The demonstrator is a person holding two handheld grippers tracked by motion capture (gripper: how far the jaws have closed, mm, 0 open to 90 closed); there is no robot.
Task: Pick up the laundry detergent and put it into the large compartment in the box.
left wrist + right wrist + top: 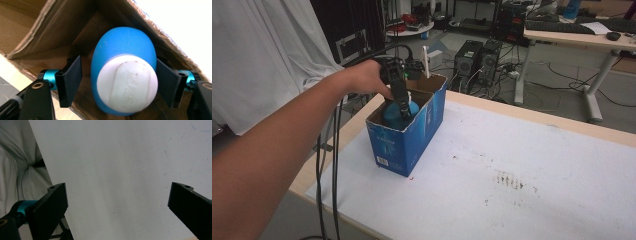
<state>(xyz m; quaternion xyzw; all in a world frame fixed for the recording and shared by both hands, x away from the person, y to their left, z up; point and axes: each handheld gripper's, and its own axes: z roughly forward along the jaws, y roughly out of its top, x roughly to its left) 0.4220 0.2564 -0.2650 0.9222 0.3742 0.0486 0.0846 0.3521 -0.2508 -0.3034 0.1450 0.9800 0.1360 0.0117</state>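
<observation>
While its jaws stand spread, the left gripper [117, 82] straddles a smooth blue egg-shaped bottle [125, 47] inside rough cardboard.

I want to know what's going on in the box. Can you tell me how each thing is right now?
Box: upright on the table, top flaps open.
Bottle: inside the box, white cap on.
Left gripper: jaws either side of the bottle, left one apart from it, not squeezing.
Right gripper: jaws wide open, nothing between them.

Pretty tight inside the blue box [412, 135]: the bottle [125, 72] fills most of the gap between the cardboard walls, so the left hand-held gripper [402, 107] barely fits. The tabletop [522, 170] to its right is wide open.
</observation>
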